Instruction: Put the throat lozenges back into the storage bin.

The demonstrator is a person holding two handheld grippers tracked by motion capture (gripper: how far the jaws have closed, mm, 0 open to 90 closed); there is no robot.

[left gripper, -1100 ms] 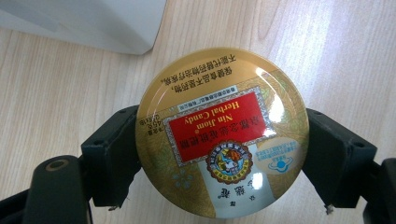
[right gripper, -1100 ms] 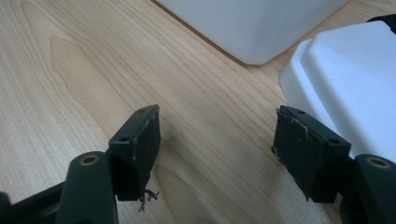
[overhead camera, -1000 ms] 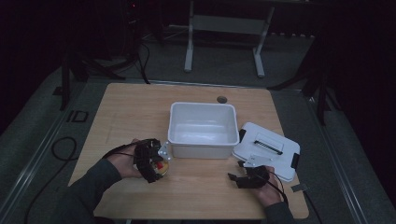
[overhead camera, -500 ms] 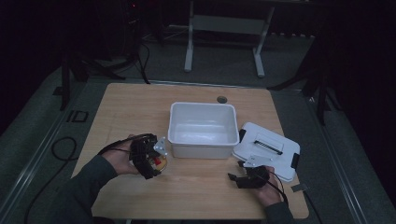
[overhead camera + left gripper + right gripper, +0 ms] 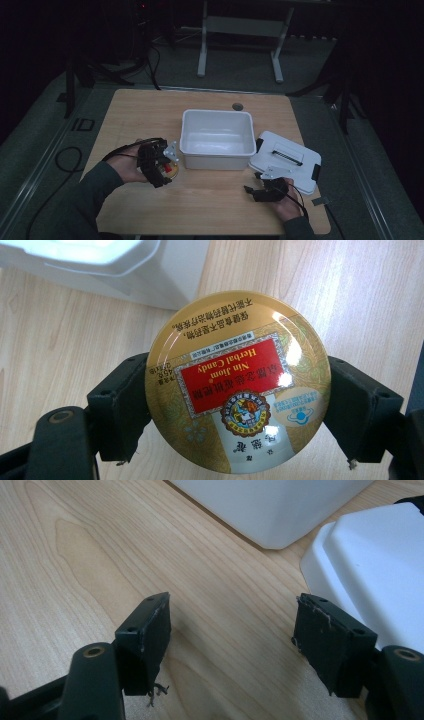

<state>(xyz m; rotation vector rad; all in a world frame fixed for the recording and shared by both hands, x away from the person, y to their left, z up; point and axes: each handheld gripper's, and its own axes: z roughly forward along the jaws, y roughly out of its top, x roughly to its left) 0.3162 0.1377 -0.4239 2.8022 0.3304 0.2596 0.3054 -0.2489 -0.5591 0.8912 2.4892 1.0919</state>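
A round gold tin (image 5: 237,382) with a red "Nin Jiom Herbal Candy" label sits between the two black jaws of my left gripper (image 5: 239,405), which is shut on its rim. In the high view the left gripper (image 5: 161,167) holds the tin (image 5: 171,170) just left of the white tub (image 5: 217,159), low over the table. My right gripper (image 5: 232,640) stands open above bare wood, with nothing between its jaws. It rests at the front right (image 5: 257,191), beside the white lid (image 5: 287,160).
The white tub stands mid-table and looks empty. Its lid (image 5: 380,575) lies flat to the right, with black clips at its edges. A small dark disc (image 5: 237,106) sits behind the tub. The wooden table (image 5: 140,115) has free room at the left and the front.
The left gripper, with the tin in it, has shifted slightly left and toward the front. The right gripper has stayed in place.
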